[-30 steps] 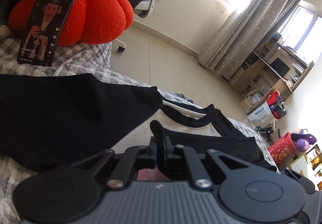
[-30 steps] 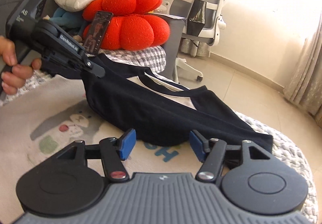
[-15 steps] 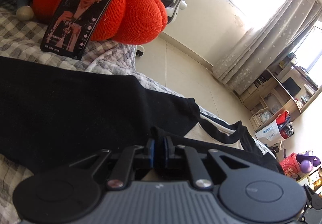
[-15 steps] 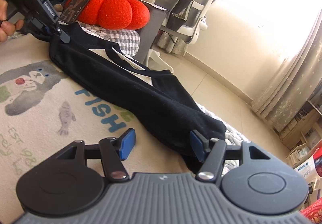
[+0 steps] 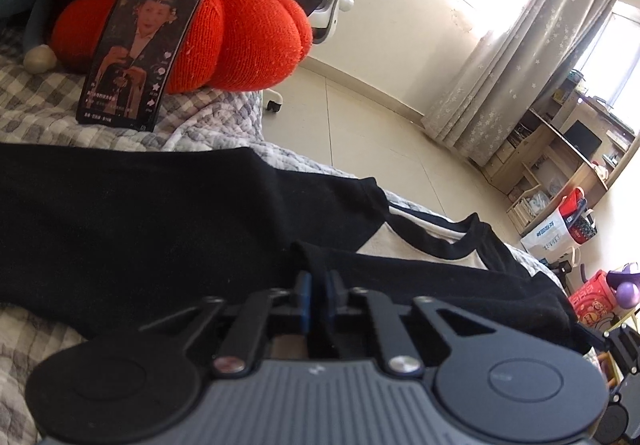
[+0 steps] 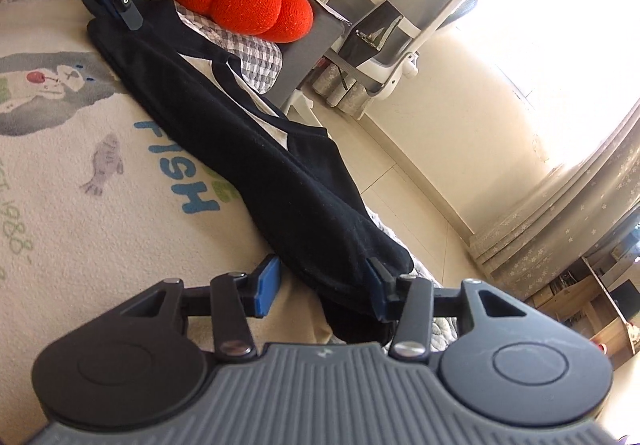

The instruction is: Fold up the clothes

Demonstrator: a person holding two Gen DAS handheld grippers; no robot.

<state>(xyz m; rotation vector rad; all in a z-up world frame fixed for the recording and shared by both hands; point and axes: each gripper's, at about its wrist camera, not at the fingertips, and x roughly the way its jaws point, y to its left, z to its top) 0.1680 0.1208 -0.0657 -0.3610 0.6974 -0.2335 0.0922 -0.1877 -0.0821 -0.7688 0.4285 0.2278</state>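
Note:
A black T-shirt with a white chest panel (image 5: 160,225) lies stretched in a long band over a cream printed mat (image 6: 80,205). My left gripper (image 5: 316,283) is shut on a fold of its black cloth near the collar. In the right wrist view a hand holds that left gripper (image 6: 128,15) at the far end of the shirt (image 6: 260,149). My right gripper (image 6: 322,277) straddles the near, bunched end; its jaws are closing. The right blue pad (image 6: 376,281) touches the cloth, and the left one sits just beside it.
A phone (image 5: 140,45) leans on a red pumpkin cushion (image 5: 248,37) over a checked blanket (image 5: 36,105). A white office chair (image 6: 400,5) stands on the tiled floor beyond the mat's edge. Curtains, wooden shelves and bags fill the far right.
The right gripper rolled, sank toward the shirt's near end, and its jaws narrowed around the bunched cloth. The left gripper stayed clamped on its fold with only a small shift.

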